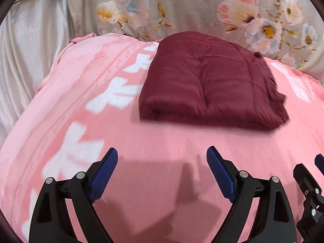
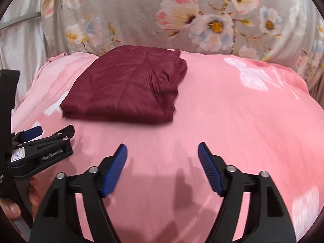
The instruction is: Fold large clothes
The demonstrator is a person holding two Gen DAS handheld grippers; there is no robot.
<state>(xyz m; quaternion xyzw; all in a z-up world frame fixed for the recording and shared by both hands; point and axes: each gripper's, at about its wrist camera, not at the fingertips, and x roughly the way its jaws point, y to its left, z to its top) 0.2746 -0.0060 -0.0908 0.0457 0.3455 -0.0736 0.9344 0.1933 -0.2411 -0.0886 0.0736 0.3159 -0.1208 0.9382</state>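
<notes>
Jacket [image 1: 210,81], maroon, lies folded on pink sheet [image 1: 162,141]. Left gripper [image 1: 162,156] and right gripper [image 2: 162,150] hang short of it, jaws wide apart, nothing held.

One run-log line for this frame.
maroon garment: folded, on pink cover | left gripper: open, empty | right gripper: open, empty

One folded maroon jacket [image 1: 210,81], one pink blanket [image 1: 162,141], one floral pillow [image 1: 192,6], two claws
</notes>
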